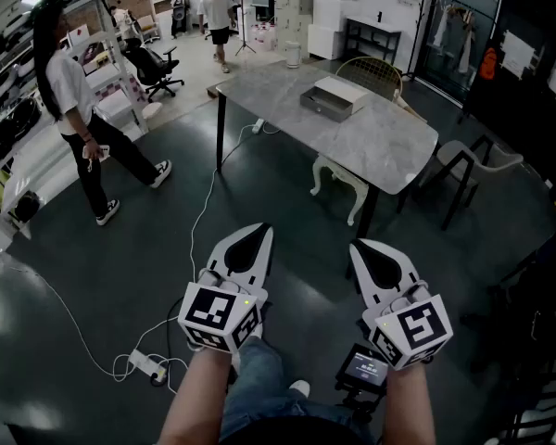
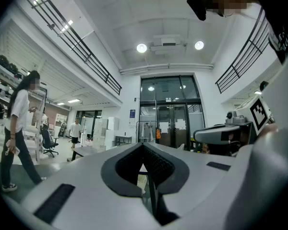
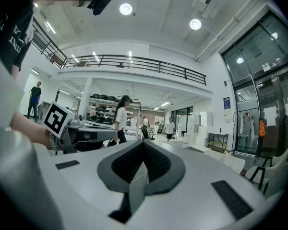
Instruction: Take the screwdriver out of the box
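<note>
Marble surface (image 1: 389, 146) carries box (image 1: 334, 97), well ahead of left tool (image 1: 258, 233) and right tool (image 1: 360, 249), both pressed together, empty.

The head view looks steeply down from above on the left gripper (image 1: 260, 231), the right gripper (image 1: 356, 247) and the floor (image 1: 120, 248), with the table (image 1: 380, 146) farther off. Each gripper view sits close behind its jaws, facing level across the room. All three share the long-haired person (image 1: 72, 91).
</note>
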### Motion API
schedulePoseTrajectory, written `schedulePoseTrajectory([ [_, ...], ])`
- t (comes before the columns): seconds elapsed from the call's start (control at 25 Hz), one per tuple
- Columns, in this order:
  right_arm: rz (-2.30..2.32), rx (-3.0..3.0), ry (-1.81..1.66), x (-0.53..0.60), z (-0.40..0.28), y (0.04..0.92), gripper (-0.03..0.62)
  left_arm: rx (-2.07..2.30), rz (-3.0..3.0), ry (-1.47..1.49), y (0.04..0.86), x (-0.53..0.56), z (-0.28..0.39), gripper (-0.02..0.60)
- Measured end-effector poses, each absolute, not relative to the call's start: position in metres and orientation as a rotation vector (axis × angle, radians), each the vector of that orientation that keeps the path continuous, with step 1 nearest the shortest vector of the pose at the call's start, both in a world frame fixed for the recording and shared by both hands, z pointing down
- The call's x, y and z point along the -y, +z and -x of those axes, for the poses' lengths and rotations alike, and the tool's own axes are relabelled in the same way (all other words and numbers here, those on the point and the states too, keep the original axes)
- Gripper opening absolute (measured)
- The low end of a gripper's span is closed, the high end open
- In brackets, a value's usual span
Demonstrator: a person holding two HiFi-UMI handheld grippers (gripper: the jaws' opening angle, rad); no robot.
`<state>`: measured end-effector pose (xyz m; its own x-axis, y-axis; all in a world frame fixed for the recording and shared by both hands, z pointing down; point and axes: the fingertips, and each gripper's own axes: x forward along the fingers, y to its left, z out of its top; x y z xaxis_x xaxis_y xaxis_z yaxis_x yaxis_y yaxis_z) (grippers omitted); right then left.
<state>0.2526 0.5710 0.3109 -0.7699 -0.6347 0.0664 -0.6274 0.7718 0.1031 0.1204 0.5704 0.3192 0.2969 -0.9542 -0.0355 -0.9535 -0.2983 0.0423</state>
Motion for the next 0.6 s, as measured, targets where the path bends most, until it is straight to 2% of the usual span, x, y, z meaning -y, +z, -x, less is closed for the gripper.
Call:
schedulePoseTrajectory([
  [0.6, -1.114, 2.844, -0.089, -0.456, -0.180, 0.309, 0.025, 1.766, -2.602, -0.089, 0.314, -0.443, -0.048, 0.012],
])
